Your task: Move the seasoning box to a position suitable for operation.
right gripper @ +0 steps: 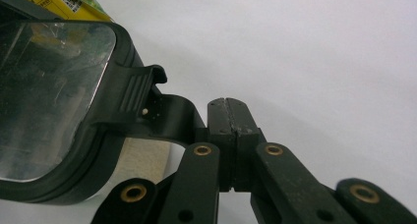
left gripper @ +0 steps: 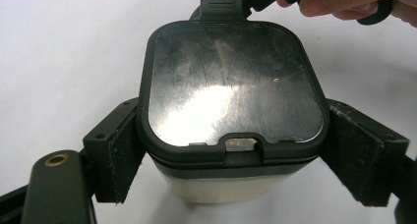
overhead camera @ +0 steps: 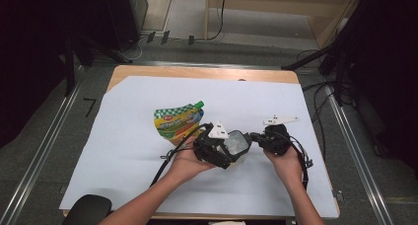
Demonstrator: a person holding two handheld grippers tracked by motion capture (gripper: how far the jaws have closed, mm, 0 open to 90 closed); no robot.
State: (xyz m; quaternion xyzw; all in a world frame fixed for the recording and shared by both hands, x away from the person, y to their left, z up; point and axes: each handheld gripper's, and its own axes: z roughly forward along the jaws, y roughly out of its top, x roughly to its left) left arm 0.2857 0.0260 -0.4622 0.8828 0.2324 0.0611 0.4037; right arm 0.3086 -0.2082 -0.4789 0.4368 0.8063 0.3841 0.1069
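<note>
you're getting bright overhead light on the white table cover [overhead camera: 276,101], while the room edges are sinking into near black. glare is washing over the container lid [left gripper: 231,91] in the left gripper view. the nearest black links are blurring in the right gripper view, with soft shadows underneath.

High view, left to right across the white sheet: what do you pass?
Pouch → left tool → lidded container → right tool.
</note>
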